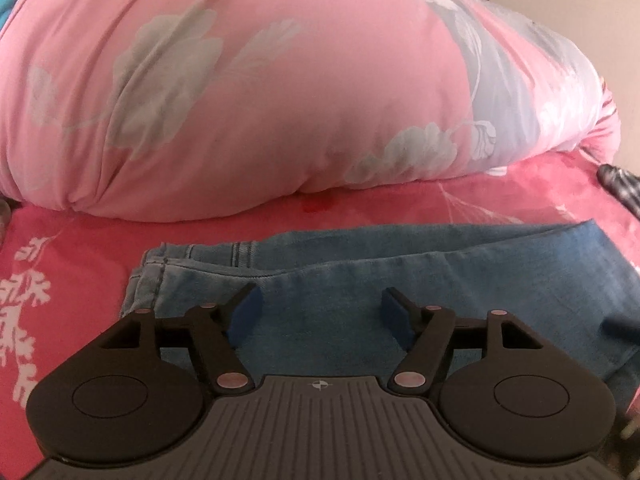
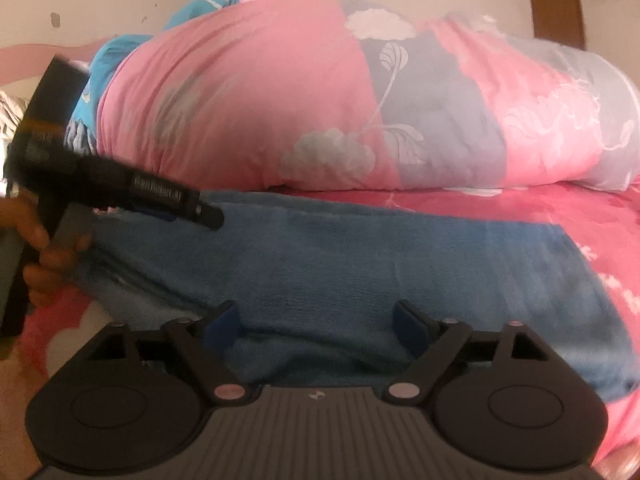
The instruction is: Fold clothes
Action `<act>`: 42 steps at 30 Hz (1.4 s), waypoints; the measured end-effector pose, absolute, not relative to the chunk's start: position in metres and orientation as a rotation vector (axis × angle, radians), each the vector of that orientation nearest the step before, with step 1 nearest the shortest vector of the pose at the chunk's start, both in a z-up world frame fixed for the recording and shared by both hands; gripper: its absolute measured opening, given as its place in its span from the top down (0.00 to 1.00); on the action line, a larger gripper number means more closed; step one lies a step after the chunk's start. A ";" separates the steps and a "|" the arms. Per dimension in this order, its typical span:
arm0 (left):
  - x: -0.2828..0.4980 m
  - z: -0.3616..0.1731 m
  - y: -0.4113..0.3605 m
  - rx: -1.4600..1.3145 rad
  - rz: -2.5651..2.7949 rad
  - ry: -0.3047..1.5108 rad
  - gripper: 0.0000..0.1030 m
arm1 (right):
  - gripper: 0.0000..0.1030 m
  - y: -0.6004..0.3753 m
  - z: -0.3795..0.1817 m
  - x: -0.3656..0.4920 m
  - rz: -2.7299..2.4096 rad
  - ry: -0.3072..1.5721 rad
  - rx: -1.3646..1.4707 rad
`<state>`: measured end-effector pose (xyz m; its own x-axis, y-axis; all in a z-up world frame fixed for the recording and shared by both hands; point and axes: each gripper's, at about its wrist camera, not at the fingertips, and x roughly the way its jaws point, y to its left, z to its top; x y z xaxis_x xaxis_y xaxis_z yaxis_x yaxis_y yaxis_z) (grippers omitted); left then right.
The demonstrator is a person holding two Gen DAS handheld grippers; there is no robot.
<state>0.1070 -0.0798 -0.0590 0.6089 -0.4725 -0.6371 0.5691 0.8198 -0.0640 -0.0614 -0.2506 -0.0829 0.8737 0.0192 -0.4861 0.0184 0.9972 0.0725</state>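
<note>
Folded light-blue jeans (image 1: 440, 280) lie flat on the red floral bedsheet (image 1: 60, 260), with the waistband end at the left. My left gripper (image 1: 322, 304) hovers low over the jeans' near part. It is open, and nothing is between its blue pads (image 1: 248, 312). In the right wrist view the same jeans (image 2: 360, 264) stretch across the bed. My right gripper (image 2: 317, 318) is open wide over their near edge and holds nothing. A person's hand (image 2: 40, 248) holds the left tool's handle at the jeans' left end.
A bulky pink and grey floral duvet (image 1: 260, 100) is piled just behind the jeans and blocks the far side of the bed (image 2: 520, 216). A turquoise cloth (image 2: 116, 52) lies behind it. A striped black-and-white item (image 1: 620, 188) sits at the right edge. A wooden door (image 2: 556, 4) stands far right.
</note>
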 end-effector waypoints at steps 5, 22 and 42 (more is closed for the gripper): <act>0.108 -0.060 -0.083 0.163 -0.600 0.705 0.28 | 0.11 -0.267 -0.057 -0.051 -0.006 0.488 0.160; 0.102 -0.064 -0.100 0.237 -0.562 0.725 0.00 | 0.11 -0.220 -0.087 -0.062 0.033 0.556 0.029; 0.102 -0.064 -0.106 0.237 -0.535 0.742 0.00 | 0.08 -0.323 -0.055 -0.079 -0.301 0.517 0.146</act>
